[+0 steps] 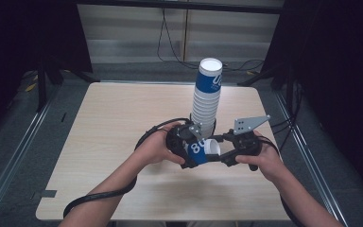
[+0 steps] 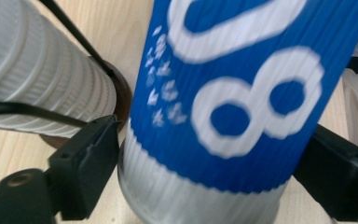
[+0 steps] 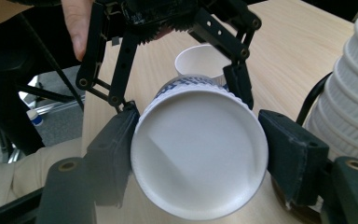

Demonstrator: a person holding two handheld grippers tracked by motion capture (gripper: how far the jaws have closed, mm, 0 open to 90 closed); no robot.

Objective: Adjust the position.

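Observation:
A blue-and-white paper cup (image 1: pixel 199 150) hangs tipped on its side just above the table, gripped from both ends. My left gripper (image 1: pixel 191 147) is shut on its blue printed wall (image 2: pixel 233 93), one pad on each side. My right gripper (image 1: pixel 221 152) comes from the opposite side, and its pads (image 3: pixel 116 149) press on the cup's lower end, whose white bottom (image 3: pixel 198 158) faces that camera. Behind it, between the left gripper's fingers (image 3: pixel 237 81), a white cup mouth (image 3: pixel 200 60) shows; I cannot tell whether it is a separate cup.
A tall stack of ribbed paper cups (image 1: pixel 207 101) stands upright on a brown disc (image 2: pixel 121 95) right behind the grippers, close to both. The wooden table (image 1: pixel 118 118) has bare room to the left and front. Cables trail off both grippers.

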